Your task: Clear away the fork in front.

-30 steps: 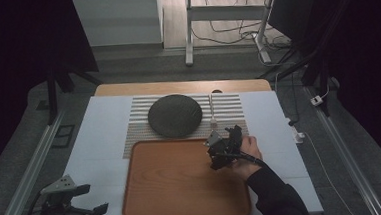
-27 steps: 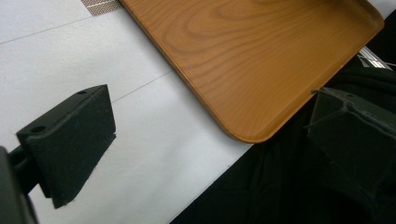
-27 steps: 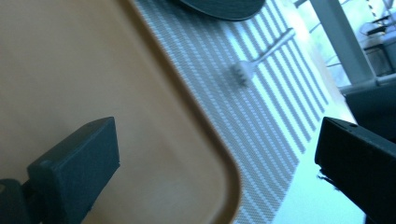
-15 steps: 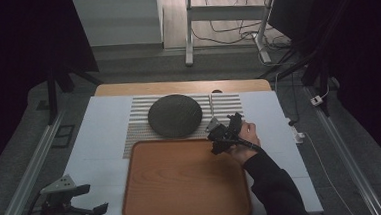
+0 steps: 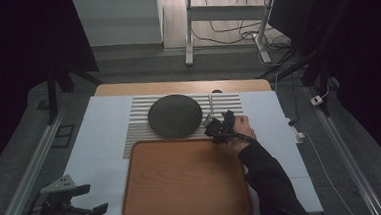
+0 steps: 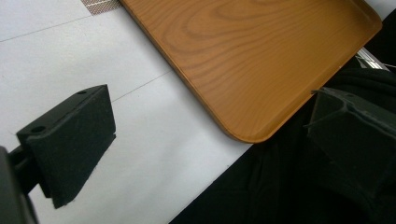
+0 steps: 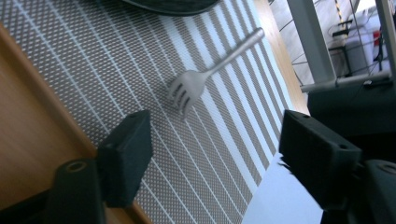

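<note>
1. High view: the right gripper (image 5: 215,128) sits right of centre on the striped placemat (image 5: 139,125), at the near end of a fork (image 5: 210,105) that lies just right of the dark round plate (image 5: 174,115). A wooden tray (image 5: 183,180) fills the lower middle. The left gripper (image 5: 67,207) hangs at the lower left corner off the white surface (image 5: 100,143).
2. Left gripper view: its jaws stand wide apart with nothing between them; the tray's corner (image 6: 252,70) lies at upper centre.
3. Right gripper view: the jaws have just been closing, yet a clear gap remains and they hold nothing; the fork's tines (image 7: 184,91) lie just beyond them at centre.
</note>
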Demonstrator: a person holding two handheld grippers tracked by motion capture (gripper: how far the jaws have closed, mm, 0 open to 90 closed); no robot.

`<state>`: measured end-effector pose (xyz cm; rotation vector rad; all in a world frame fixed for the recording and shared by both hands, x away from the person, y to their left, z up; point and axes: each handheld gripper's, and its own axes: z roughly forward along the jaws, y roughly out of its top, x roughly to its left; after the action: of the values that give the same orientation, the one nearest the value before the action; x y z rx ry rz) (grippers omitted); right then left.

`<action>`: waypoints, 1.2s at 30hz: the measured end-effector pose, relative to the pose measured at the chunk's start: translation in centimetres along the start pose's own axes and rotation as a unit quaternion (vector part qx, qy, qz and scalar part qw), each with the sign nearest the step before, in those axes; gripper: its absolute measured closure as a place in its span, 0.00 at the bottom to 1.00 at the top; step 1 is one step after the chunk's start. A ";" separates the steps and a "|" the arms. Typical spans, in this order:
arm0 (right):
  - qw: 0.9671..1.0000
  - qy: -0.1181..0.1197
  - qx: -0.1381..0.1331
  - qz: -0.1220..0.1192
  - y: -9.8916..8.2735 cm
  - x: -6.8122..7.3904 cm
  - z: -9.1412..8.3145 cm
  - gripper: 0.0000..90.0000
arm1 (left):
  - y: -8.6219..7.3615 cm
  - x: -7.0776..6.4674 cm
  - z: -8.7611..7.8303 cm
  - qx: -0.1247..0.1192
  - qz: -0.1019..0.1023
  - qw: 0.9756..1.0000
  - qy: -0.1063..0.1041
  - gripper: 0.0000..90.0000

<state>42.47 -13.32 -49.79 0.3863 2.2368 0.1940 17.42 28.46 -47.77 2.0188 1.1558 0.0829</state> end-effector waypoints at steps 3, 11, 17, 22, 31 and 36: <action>0.999 -0.014 0.004 -0.047 0.5 0.7 0.7 0.46 | 0.0 0.0 0.0 0.000 0.000 1.000 0.000 0.00; 0.994 -0.017 0.022 -0.102 1.0 2.0 2.6 0.67 | 0.0 0.0 0.0 0.001 0.000 1.000 -0.001 0.00; 0.990 -0.041 0.030 -0.130 1.2 2.6 3.3 0.85 | 0.0 0.0 0.0 0.002 0.000 1.000 -0.001 0.00; 0.987 -0.047 0.030 -0.153 1.3 3.1 3.5 0.98 | 0.0 0.0 0.0 0.003 0.002 1.000 -0.001 0.00; 0.988 -0.018 0.018 -0.151 1.3 2.6 1.8 0.98 | 0.0 -0.3 0.1 0.004 0.010 1.000 0.003 0.00; 0.991 0.003 -0.002 -0.135 1.2 2.4 0.2 0.98 | 0.1 -0.4 0.1 0.006 0.016 1.000 0.004 0.00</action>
<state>41.44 -11.34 -51.37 0.0768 2.2673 0.0568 17.28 28.09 -47.68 2.0488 1.1315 0.1014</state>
